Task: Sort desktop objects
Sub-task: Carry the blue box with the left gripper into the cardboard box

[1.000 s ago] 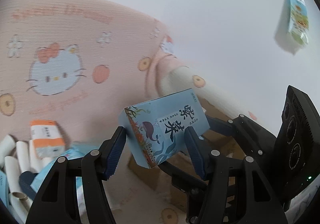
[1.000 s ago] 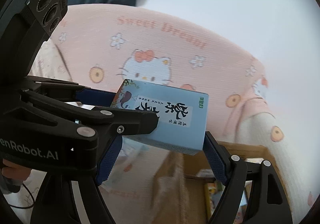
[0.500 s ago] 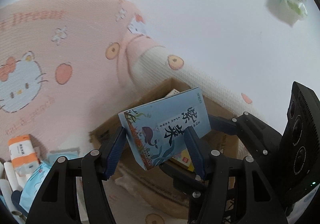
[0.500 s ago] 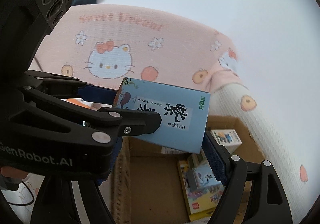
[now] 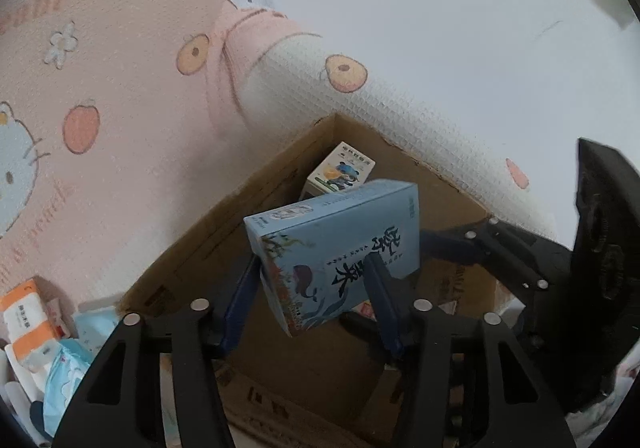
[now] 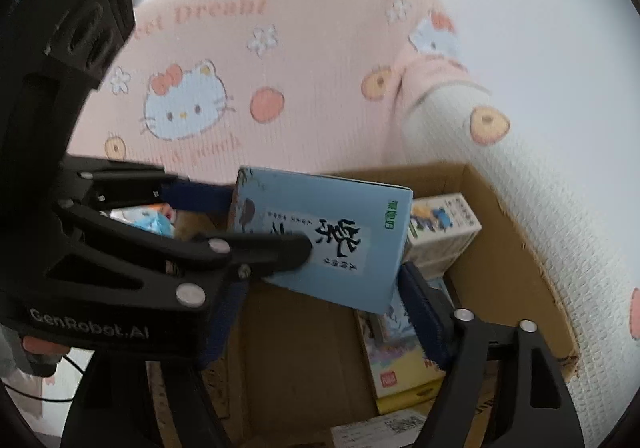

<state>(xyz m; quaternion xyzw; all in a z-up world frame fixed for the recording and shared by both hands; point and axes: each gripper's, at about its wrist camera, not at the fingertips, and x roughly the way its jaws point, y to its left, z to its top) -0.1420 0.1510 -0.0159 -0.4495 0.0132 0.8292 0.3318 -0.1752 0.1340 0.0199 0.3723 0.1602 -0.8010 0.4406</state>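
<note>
A light blue box with Chinese writing [image 5: 340,248] hangs in the air over an open cardboard box [image 5: 224,232]. My left gripper [image 5: 310,298] is shut on its lower end. My right gripper [image 6: 324,288] is shut on the same blue box [image 6: 320,244], its jaws pressing the two opposite ends. The cardboard box [image 6: 516,248] holds a white carton with a cartoon figure [image 5: 342,170], also in the right wrist view [image 6: 442,232], and flat colourful packets [image 6: 396,360].
A pink Hello Kitty mat [image 5: 100,88] covers the white table [image 5: 440,0] around the box. An orange and white packet [image 5: 26,312], a blue wrapper [image 5: 64,376] and white tubes lie at lower left.
Both grippers have carried the blue box from over the pink mat to over the open cardboard box and tilted downward. The grip on it has not changed.
</note>
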